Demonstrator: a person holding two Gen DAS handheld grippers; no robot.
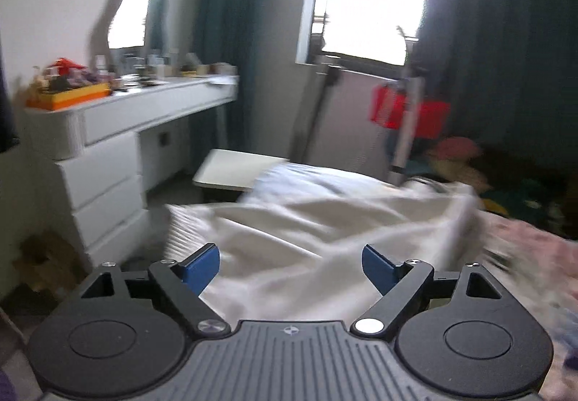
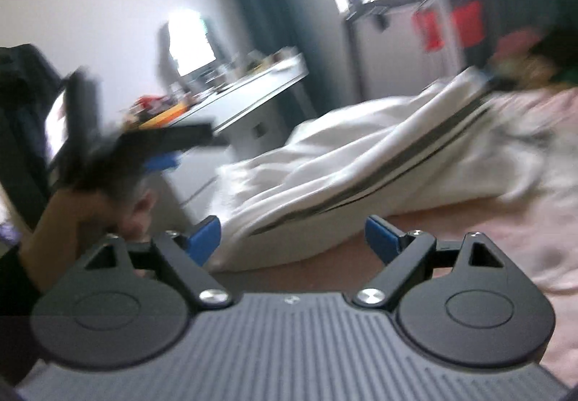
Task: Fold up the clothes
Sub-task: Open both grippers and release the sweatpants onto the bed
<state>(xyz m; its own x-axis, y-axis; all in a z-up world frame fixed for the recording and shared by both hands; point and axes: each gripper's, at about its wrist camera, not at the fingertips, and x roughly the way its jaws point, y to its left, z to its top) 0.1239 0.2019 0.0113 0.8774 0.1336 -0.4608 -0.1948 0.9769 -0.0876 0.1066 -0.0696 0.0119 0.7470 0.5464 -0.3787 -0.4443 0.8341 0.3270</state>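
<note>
Both gripper (image 1: 290, 265) (image 2: 292, 236) jaws spread, white garment (image 2: 343, 162) lying just beyond, unheld.

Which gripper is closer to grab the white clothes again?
Probably the left gripper: the white garment lies straight ahead between its open fingers. The right gripper, also open, faces mostly bare pink bedspread, with the garment off to one side.
</note>
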